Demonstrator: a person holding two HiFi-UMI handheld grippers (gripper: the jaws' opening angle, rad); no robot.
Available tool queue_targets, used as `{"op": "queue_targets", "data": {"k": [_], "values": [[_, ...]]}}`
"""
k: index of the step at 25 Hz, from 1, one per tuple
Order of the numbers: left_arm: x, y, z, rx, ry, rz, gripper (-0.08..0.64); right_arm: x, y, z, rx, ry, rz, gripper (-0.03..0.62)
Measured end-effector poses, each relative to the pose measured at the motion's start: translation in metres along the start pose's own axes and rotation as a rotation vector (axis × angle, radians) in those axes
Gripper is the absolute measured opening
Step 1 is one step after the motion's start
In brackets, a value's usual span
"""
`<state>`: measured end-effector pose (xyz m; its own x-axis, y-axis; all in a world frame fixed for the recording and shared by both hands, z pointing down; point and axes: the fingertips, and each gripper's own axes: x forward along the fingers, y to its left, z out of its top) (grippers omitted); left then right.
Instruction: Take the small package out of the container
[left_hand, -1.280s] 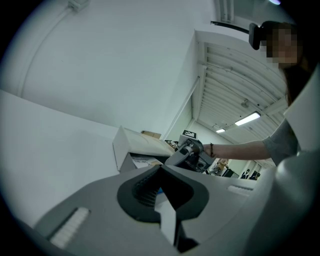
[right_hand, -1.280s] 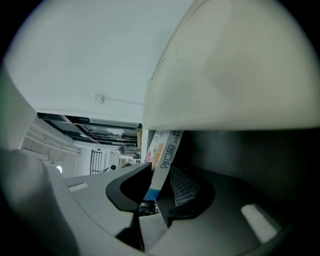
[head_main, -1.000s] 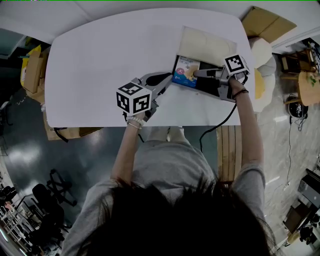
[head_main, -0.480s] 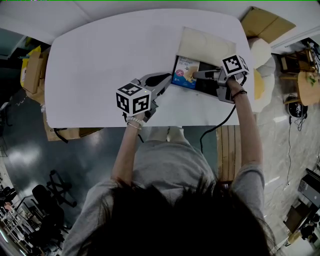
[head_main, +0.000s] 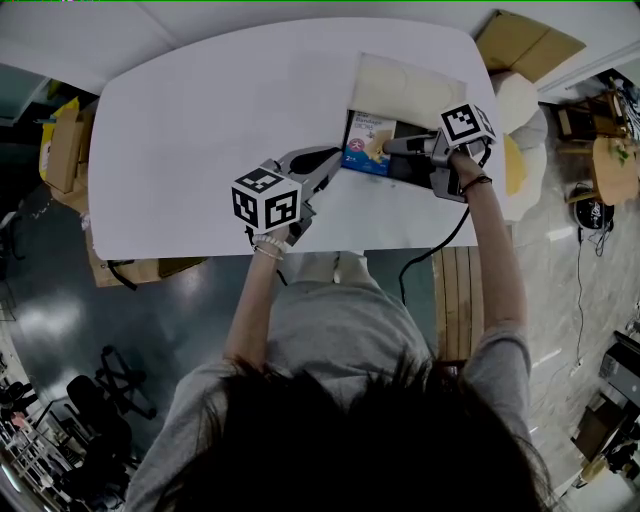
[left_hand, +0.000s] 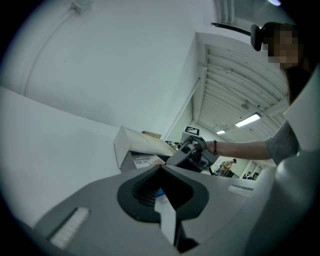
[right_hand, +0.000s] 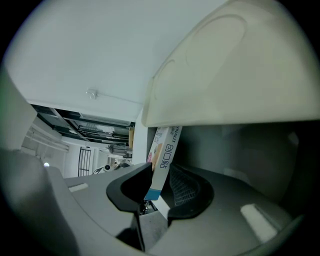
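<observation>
A dark container (head_main: 418, 172) with its cream lid (head_main: 405, 85) raised sits at the right of the white table (head_main: 200, 120). The small blue-and-white package (head_main: 368, 142) stands inside its left part. My right gripper (head_main: 388, 147) reaches into the container from the right. In the right gripper view its jaws have just been closing, and the gripper (right_hand: 159, 172) is now shut on the package (right_hand: 164, 152) under the lid (right_hand: 235, 75). My left gripper (head_main: 338, 153) rests at the container's left side. In the left gripper view this gripper (left_hand: 160, 166) looks shut, with the container (left_hand: 122, 147) just beyond.
A black cable (head_main: 440, 245) hangs over the table's front edge below the right hand. Cardboard boxes stand on the floor at the left (head_main: 65, 140) and the upper right (head_main: 530, 45). A pale seat (head_main: 520, 110) is beside the table's right end.
</observation>
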<state>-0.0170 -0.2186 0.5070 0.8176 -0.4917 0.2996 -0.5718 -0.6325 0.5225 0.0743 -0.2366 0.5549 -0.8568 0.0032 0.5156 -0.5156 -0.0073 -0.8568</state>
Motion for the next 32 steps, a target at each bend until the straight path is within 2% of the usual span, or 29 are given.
{"op": "queue_targets", "data": {"k": [4,12,20,32], "values": [[-0.002,0.000,0.002,0.001,-0.008,0.002,-0.008,-0.002,0.001,-0.001,0.051,-0.014,-0.001,0.121],[-0.005,0.000,0.005,-0.001,-0.014,-0.006,-0.008,-0.010,0.003,-0.002,0.137,-0.072,0.076,0.117],[-0.001,-0.008,0.005,0.001,-0.016,-0.028,-0.008,-0.013,0.007,-0.017,0.128,-0.072,0.106,0.104],[-0.006,-0.012,0.013,0.013,-0.039,-0.041,-0.008,-0.019,0.018,-0.019,0.069,-0.154,0.138,0.098]]}}
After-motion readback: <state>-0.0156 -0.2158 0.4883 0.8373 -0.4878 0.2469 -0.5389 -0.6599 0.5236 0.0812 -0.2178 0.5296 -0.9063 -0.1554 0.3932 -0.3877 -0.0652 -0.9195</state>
